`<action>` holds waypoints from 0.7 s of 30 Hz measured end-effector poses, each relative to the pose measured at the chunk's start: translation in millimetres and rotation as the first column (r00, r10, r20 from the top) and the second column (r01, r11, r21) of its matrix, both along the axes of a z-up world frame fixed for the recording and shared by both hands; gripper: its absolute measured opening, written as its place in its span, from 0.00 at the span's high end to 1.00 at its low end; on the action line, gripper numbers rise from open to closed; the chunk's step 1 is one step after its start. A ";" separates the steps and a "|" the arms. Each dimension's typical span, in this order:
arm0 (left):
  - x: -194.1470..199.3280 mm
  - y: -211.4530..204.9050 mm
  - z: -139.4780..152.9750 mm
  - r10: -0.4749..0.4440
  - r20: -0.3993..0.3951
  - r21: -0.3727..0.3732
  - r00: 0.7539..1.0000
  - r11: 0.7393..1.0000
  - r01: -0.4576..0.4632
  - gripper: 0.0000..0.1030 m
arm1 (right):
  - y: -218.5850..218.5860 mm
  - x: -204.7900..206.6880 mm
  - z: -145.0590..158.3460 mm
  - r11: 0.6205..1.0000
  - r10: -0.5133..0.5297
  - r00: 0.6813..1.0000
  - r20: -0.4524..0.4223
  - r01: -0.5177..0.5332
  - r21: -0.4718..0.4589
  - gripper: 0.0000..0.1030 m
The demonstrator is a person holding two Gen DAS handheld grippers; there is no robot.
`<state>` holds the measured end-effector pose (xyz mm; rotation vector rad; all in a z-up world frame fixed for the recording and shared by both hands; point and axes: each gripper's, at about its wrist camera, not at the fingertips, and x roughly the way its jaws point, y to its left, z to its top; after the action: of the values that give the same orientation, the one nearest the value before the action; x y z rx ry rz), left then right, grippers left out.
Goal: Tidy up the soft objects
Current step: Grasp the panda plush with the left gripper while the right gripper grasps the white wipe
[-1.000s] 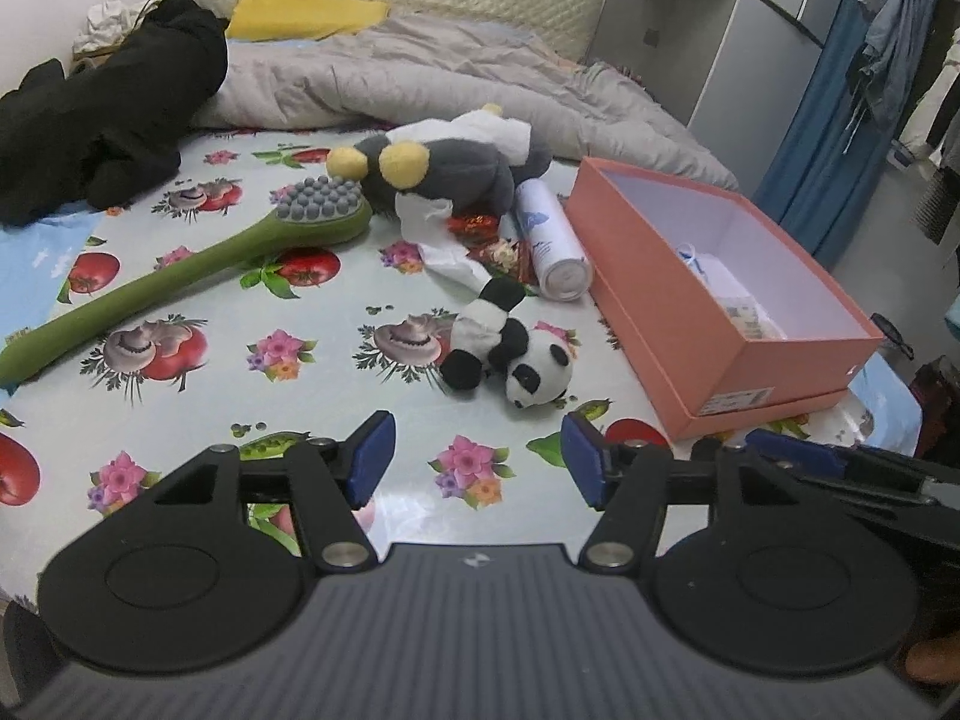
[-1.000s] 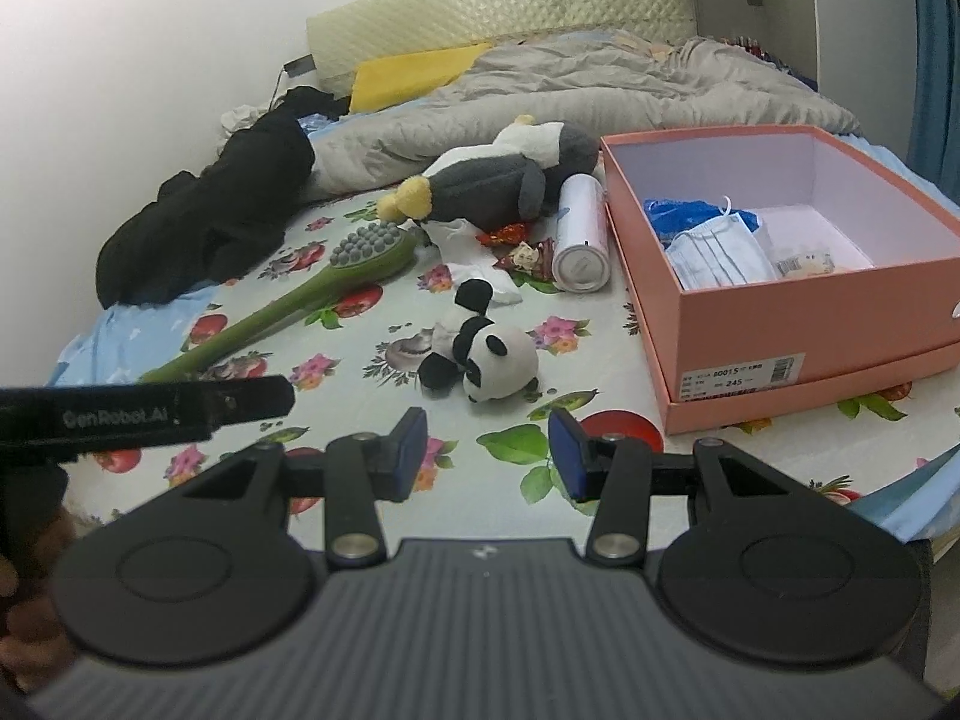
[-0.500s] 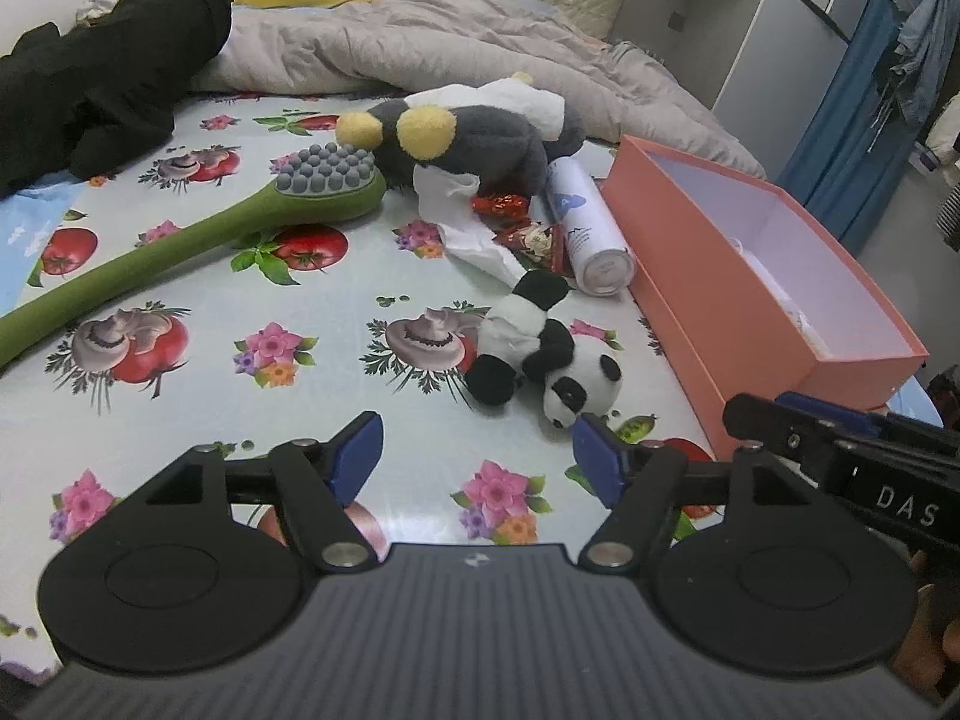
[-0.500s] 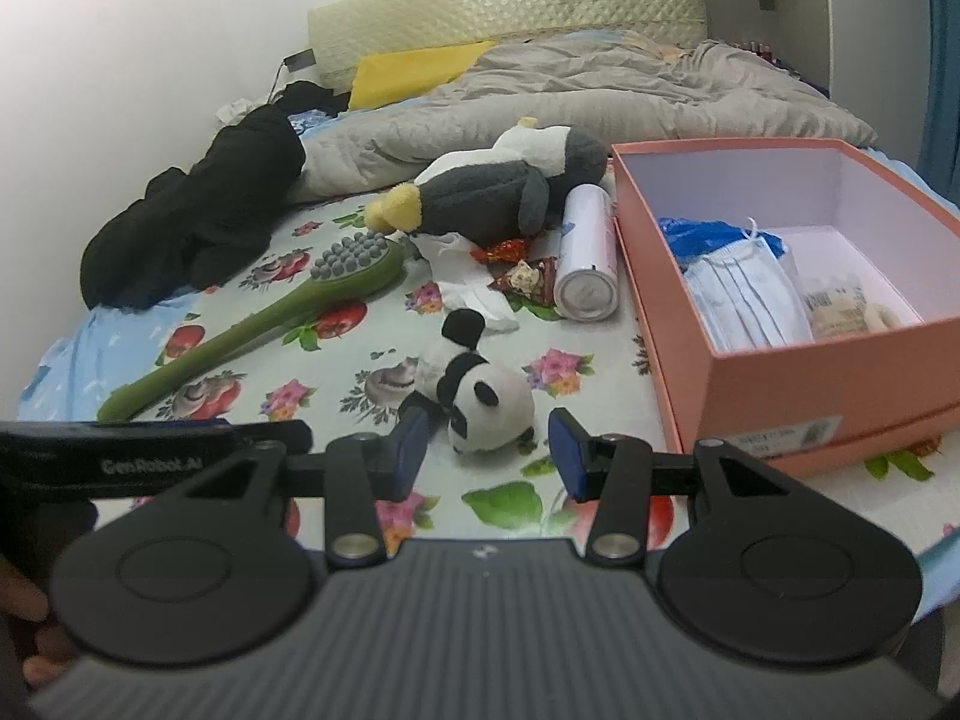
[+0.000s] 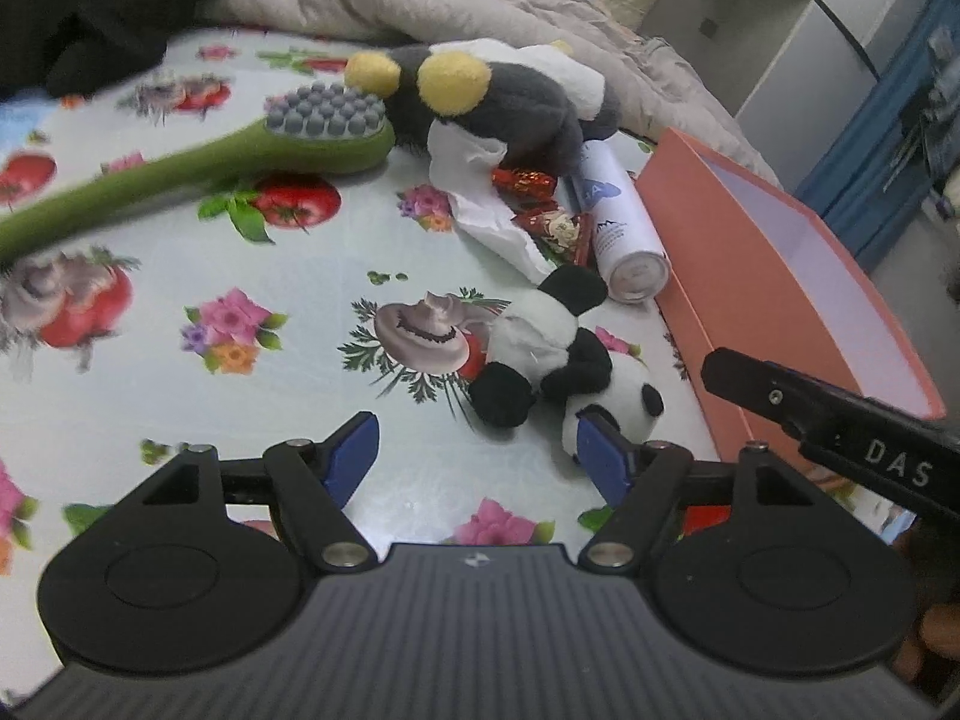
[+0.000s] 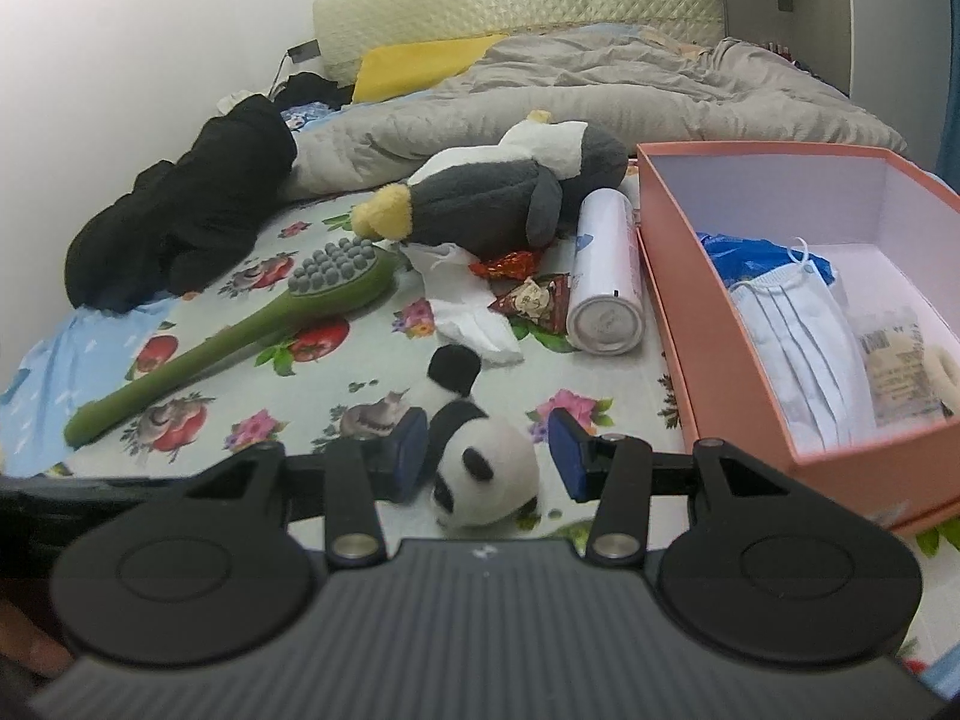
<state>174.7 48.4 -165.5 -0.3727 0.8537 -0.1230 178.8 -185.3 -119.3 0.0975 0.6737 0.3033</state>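
Panda [image 6: 480, 462] pickup step rn: right claw [image 6: 489, 450] spread around its head, not pinching; left claw [image 5: 474, 456] spread, just widened, empty. Next: squeeze, lift into box [image 6: 750, 360].

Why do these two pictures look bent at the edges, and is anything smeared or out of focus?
Left wrist view: a fisheye lens bows the pink box; the green brush and the tablecloth's left side are motion-smeared, while the small panda stays fairly crisp. Right wrist view: dark rounded corners, soft even light, no harsh glare; the panda, close to the lens, looks slightly soft.
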 end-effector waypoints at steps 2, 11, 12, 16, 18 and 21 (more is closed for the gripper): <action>7.5 2.6 -4.8 0.006 0.002 -0.043 1.000 0.999 -0.006 0.25 | 0.1 10.6 -4.1 1.000 -0.006 1.000 -0.008 0.006 0.002 0.54; 43.2 4.1 -20.2 -0.007 0.048 -0.092 0.999 0.996 0.012 0.25 | 11.1 60.0 -16.3 1.000 0.009 1.000 -0.020 -0.009 0.016 0.54; 47.2 2.7 -21.7 -0.016 0.060 -0.091 0.998 0.996 0.022 0.25 | 13.0 66.7 -16.9 1.000 0.012 1.000 -0.019 -0.011 0.014 0.54; 60.9 -0.7 -30.2 -0.061 0.073 -0.103 0.995 0.992 0.068 0.25 | 16.0 94.9 -18.7 0.999 0.034 0.999 -0.042 -0.033 0.019 0.54; 65.4 -1.1 -35.4 -0.071 0.083 -0.105 0.994 0.991 0.080 0.25 | 19.8 108.2 -19.6 0.998 0.060 0.997 -0.057 -0.059 0.012 0.55; 70.6 2.5 -42.7 -0.072 0.091 -0.140 0.993 0.987 0.084 0.25 | 25.4 126.1 -24.0 0.995 0.095 0.991 -0.094 -0.094 0.022 0.55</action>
<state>245.4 50.9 -208.2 -0.4664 0.7768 -0.2725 304.8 -159.9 -143.3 0.0972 0.7710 0.3977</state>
